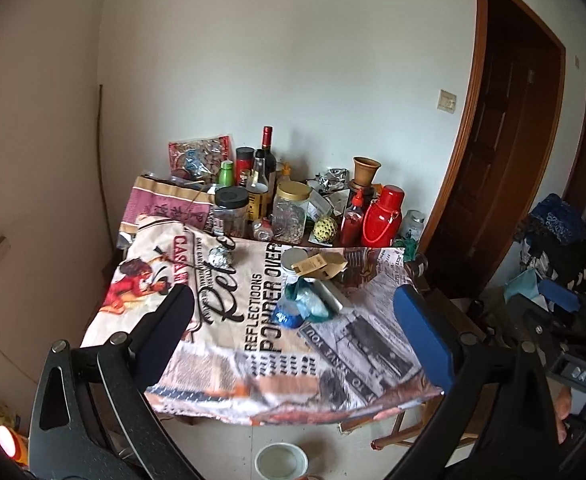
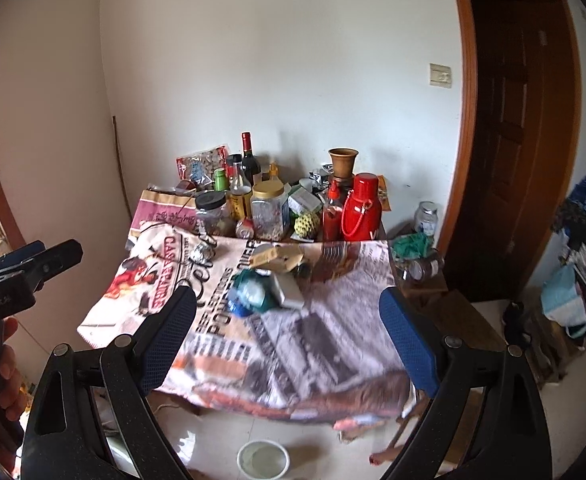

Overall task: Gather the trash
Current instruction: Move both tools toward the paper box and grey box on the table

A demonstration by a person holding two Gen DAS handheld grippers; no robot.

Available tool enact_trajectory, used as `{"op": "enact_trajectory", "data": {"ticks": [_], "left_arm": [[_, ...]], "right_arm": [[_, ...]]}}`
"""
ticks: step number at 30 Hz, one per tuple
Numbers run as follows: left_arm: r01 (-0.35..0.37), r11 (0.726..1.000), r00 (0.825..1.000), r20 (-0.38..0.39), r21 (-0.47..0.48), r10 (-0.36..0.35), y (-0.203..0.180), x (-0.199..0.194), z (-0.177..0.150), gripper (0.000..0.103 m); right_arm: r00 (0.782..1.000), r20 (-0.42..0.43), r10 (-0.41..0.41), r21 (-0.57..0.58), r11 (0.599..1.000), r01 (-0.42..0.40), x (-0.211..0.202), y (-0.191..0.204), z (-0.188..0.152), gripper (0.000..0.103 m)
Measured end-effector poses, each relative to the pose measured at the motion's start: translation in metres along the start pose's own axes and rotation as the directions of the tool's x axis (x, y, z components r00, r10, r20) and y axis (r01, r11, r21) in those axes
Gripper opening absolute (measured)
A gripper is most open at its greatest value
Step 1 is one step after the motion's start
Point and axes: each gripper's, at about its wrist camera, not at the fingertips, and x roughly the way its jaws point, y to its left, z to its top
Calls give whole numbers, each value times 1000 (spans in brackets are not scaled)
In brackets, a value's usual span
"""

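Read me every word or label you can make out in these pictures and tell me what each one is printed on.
"REFLECTIONS" on the printed tablecloth.
"PONDER OVER" on the same cloth, beside it.
"CASA", cut off, in red on the cloth's left part.
"TO SAVE YOU", seen upside down, on the cloth's newspaper print.
Chinese characters on the pink sack: too blurred to read.
Labels on the jars and bottles: too small to read.

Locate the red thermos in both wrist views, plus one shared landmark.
Left wrist: red thermos right of centre, at the table's back right, beside the red sauce bottle.
Right wrist: red thermos right of centre, same spot behind the printed cloth.
Shared landmark: the gold-lidded jar, left of it.
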Motion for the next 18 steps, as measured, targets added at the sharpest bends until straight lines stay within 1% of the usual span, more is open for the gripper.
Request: {"op": "enact_trajectory", "data": {"ticks": [4,9,12,15,16,18], "left_arm": [[-11,1000,998,-66,17,12,-5,48,9,94],[11,1000,991,-133,23,-8,1,108,20,93],[26,999,986,-165,40,-20,6,147,29,93],[77,996,974,-219,51,-64,13,187,35,93],[93,994,965,-251,58,-76,17,205,37,93],[104,992,955,-286,76,-78,17,230,38,93]], "right_arm": [[999,-52,11,33,999,-9,50,-18,12,91],[991,-132,36,105,994,-22,107,-33,20,91],[986,-164,26,139,990,-3,134,-37,22,91],[979,-205,-4,158,987,37,167,-36,24,91],[977,-214,-14,160,986,50,175,-35,24,91],[969,-246,-31,166,983,74,198,-33,23,91]]}}
